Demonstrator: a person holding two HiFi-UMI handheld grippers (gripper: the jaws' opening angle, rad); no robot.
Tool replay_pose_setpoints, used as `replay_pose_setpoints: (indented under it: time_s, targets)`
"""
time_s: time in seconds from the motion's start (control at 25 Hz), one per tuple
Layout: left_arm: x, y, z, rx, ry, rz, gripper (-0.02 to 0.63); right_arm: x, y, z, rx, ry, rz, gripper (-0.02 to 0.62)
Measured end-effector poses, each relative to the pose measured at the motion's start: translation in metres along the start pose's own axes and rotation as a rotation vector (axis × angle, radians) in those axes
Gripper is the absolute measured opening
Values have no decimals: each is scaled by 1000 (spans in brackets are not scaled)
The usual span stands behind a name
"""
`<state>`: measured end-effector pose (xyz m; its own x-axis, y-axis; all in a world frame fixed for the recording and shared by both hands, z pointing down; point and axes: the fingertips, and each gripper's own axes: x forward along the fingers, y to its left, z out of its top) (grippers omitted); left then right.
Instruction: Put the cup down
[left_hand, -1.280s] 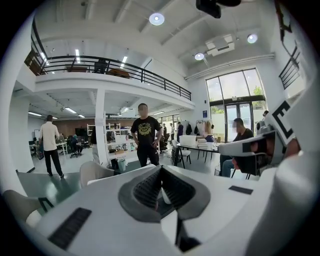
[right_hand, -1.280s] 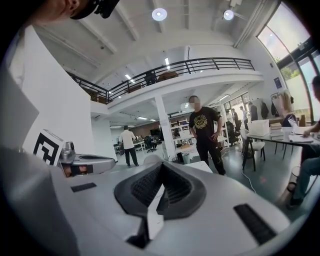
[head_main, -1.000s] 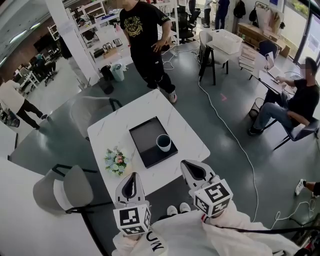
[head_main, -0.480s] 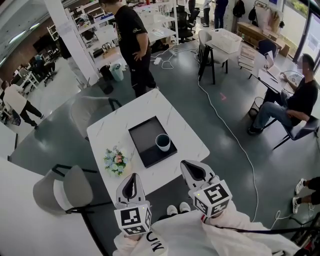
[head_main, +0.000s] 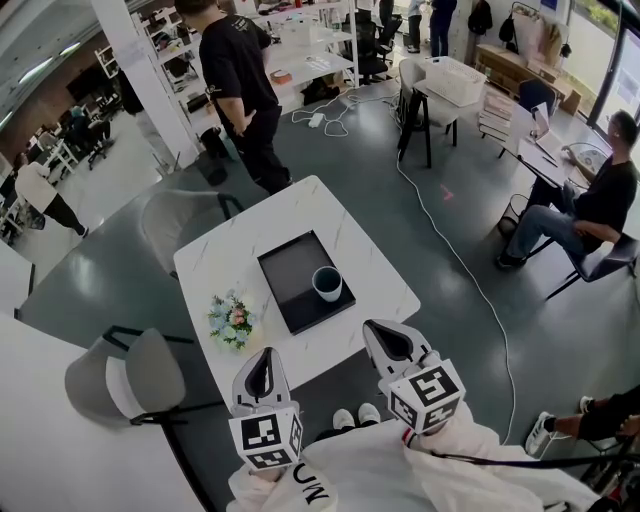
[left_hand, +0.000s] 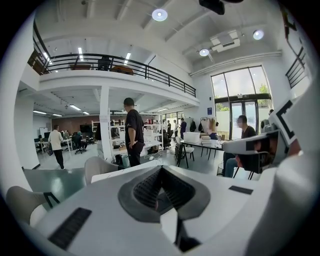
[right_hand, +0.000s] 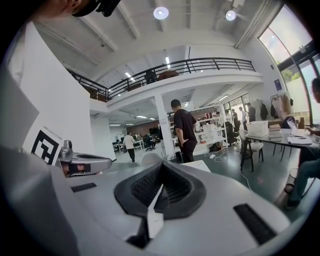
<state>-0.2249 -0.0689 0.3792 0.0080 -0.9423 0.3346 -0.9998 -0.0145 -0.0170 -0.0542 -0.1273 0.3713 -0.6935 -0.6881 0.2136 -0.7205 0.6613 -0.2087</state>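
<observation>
A white cup with a dark inside stands upright on the near right corner of a black tray, which lies on the white marble table. My left gripper hangs shut and empty just off the table's near edge, well short of the cup. Beside it my right gripper is also shut, with nothing in it. In the left gripper view the left gripper shows closed jaws over the tabletop. In the right gripper view the right gripper looks the same.
A small bunch of flowers sits on the table's near left corner. Grey chairs stand at the left and far left. A person in black walks beyond the table; another person sits at the right. A cable runs across the floor.
The person in black has walked away from the table's far edge toward the upper left. Both grippers and the cup have kept still.
</observation>
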Motion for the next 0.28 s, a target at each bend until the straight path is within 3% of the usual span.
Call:
replay_pose_setpoints:
  time_s: [0.28]
  targets:
    - [4,-5,-2,-12,12,-18,11,1,-5,-3,6,11,-9,5]
